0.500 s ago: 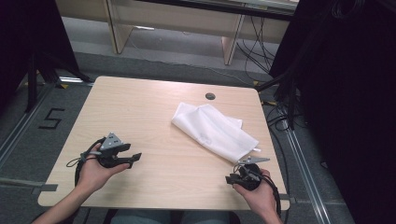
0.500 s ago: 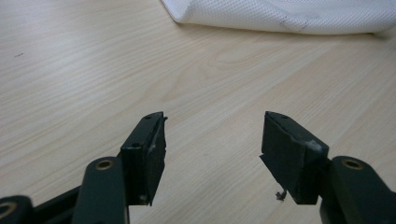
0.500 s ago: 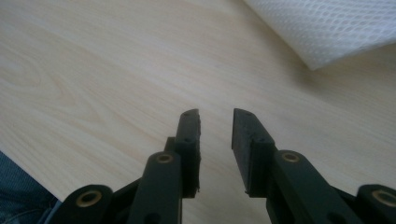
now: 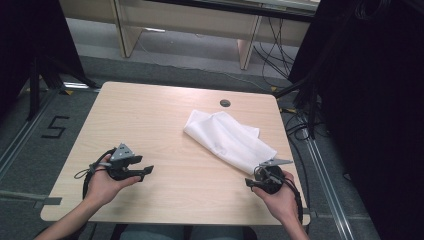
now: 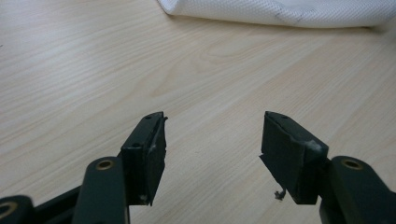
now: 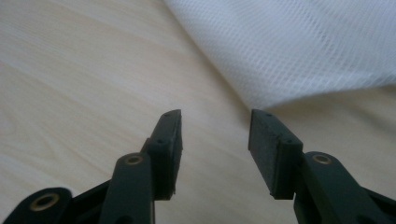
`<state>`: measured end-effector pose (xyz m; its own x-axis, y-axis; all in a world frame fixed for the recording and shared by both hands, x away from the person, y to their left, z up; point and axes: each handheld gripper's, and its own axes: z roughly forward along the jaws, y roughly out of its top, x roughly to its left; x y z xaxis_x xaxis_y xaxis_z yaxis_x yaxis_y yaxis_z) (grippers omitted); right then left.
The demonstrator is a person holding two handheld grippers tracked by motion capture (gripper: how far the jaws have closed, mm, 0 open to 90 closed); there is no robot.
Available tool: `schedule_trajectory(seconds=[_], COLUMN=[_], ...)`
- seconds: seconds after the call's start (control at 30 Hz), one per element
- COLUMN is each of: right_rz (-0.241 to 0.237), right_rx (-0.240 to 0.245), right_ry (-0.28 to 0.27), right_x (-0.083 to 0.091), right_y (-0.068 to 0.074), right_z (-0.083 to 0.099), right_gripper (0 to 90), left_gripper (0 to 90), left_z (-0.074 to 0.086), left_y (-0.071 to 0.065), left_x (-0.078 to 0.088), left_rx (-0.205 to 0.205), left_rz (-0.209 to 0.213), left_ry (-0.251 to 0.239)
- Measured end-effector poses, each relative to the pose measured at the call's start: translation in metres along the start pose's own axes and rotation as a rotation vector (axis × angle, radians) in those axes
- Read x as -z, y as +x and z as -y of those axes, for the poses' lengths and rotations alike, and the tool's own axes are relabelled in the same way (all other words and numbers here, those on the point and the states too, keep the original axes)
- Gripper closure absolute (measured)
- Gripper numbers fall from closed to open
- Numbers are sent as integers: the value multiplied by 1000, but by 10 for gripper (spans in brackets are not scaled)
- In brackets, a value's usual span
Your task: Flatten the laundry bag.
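Lying crumpled on the far right part of the wooden table (image 4: 165,120): a white cloth (image 4: 227,137), folded loosely, its near corner reaching toward the table's right edge. Sitting just beyond the cloth, near the far edge, a small dark round grommet (image 4: 225,103), apart from the fabric.

Hovering over the near left of the tabletop, held in a hand: the left gripper (image 4: 145,171), pointing across the bare wood toward the cloth and staying well apart from it. Standing spread, with nothing between the jaws, as seen in the left gripper view (image 5: 212,137); bare wood grain lying ahead, and the cloth's edge (image 5: 280,11) running along the top of that view. Clinging to one pad, a tiny scrap, possibly a thread, too small to tell.

Resting at the near right corner, held in the other hand: the right gripper (image 4: 252,182), close to the cloth's near corner. Gaping likewise in the right gripper view (image 6: 215,135), pinching nothing, with the cloth's mesh weave (image 6: 299,46) lying just ahead of the tips and not touching them, as far as can be told.

Lying between either gripper and the cloth: open tabletop. Surrounding the table: grey floor with a marked "5" (image 4: 56,127) at left, dark curtains at both sides, cables trailing at the far right.
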<state>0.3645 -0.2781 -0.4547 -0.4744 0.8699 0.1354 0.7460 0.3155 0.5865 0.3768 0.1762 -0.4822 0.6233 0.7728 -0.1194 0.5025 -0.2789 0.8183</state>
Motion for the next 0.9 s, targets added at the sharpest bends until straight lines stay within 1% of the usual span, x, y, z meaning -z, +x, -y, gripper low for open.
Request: schedule_trajectory(seconds=[0.03, 0.07, 0.1, 0.17, 0.2, 0.23, 0.27, 0.3, 0.37, 0.4, 0.43, 0.47, 0.53, 0.57, 0.6, 0.63, 0.67, 0.7, 0.77, 0.8, 0.87, 0.9], right_rz=[42, 67, 73, 89, 92, 99, 90, 93, 92, 90, 91, 92, 85, 87, 88, 94, 102, 94, 91, 96, 92, 91], right_rx=[12, 26, 28, 28, 39, 36, 45, 61, 70, 69, 88, 96, 112, 118, 142, 150, 196, 169, 192, 193, 194, 197], right_ry=[-20, 13, 21, 8, 7, -3, 10, 5, 11, 6, -15, 10, 22, 27, 38, 40, 50, 69, 73, 85, 97, 103], right_x=[-2, -2, -3, -8, -10, -14, -17, -19, -26, -31, -38, -41, -51, -58, -62, -66, -71, -75, -86, -89, -95, -98], right_y=[0, -1, -1, -3, -4, -4, -4, -5, -3, -1, 0, 2, 6, 9, 10, 11, 10, 13, 14, 15, 17, 17], right_z=[-3, -8, -11, -21, -24, -29, -35, -38, -46, -50, -53, -57, -65, -70, -74, -77, -81, -83, -88, -89, -90, -91], right_gripper=[539, 532, 525, 511, 503, 496, 486, 479, 462, 454, 444, 434, 416, 403, 398, 392, 389, 388, 388, 398, 424, 459], left_gripper=[398, 398, 399, 399, 399, 399, 399, 399, 399, 399, 399, 398, 398, 398, 398, 398, 397, 398, 398, 398, 397, 397], left_z=[1, 1, 1, 1, 0, 0, 0, 0, 0, 0, 1, 1, 0, 0, 0, 0, 0, 0, 0, 1, 1, 1], left_y=[0, 0, 0, -1, 0, -1, -1, -1, 0, 0, -2, -2, -1, -1, -1, -1, -1, -1, -1, -1, -1, -1], left_x=[1, 1, 2, 4, 6, 6, 7, 7, 7, 7, 5, 4, 4, 4, 4, 4, 4, 4, 4, 4, 5, 5], left_rx=[1, -4, -6, 9, -6, -6, -7, -7, -25, -22, -5, -5, -19, -19, -18, -17, -16, -16, -19, -20, -22, -24], left_rz=[-4, -3, 1, -4, -4, -14, -8, -10, -6, 2, -2, 8, 11, 15, 15, 17, 17, 17, 18, 13, 13, 14], left_ry=[3, -1, 0, -17, -14, -29, -25, -20, 2, 6, -7, -13, -10, -5, -3, -2, -2, -2, -1, -6, 0, 0])
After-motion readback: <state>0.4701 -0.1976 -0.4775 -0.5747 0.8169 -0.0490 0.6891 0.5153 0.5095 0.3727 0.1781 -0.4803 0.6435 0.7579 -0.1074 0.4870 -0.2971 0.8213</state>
